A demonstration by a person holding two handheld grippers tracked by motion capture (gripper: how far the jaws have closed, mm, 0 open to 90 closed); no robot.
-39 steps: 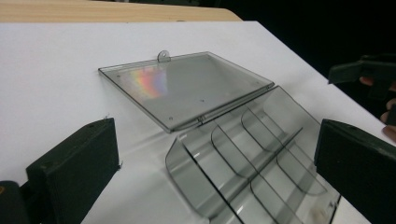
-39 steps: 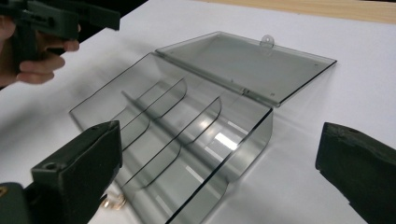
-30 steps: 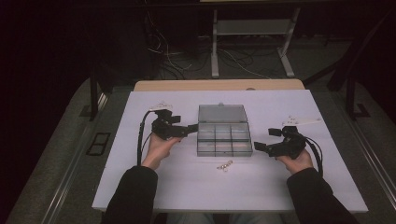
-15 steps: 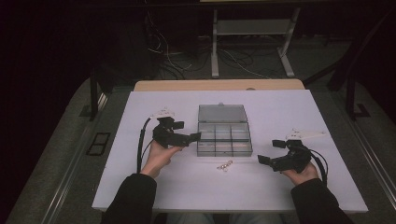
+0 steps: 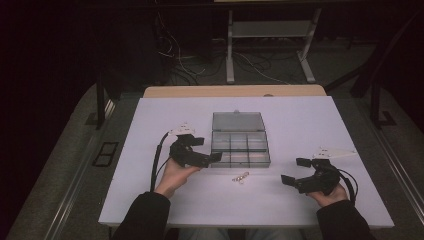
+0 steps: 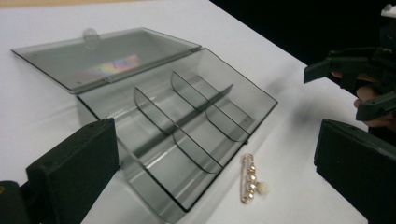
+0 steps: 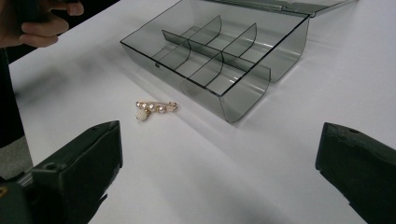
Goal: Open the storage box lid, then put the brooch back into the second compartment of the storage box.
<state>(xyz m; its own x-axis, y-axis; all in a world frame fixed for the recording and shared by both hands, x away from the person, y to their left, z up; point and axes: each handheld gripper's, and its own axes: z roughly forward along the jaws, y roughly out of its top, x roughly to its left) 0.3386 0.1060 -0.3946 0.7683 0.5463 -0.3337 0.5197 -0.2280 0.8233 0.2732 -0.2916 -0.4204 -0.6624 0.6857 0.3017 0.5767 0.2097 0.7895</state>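
You held both grippers, left and right, wide open near a gold pearl-beaded brooch lying beside the open smoky compartment box.

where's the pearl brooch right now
The gold pin brooch with pearls lies on the white table, just in front of the open smoky clear plastic compartment box, between the two tools.

Lab — dark room, white table, floor cables, metal stand.

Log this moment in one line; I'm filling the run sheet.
box: lid open, empty | brooch: on table before box | left gripper: open, at box | right gripper: open, apart
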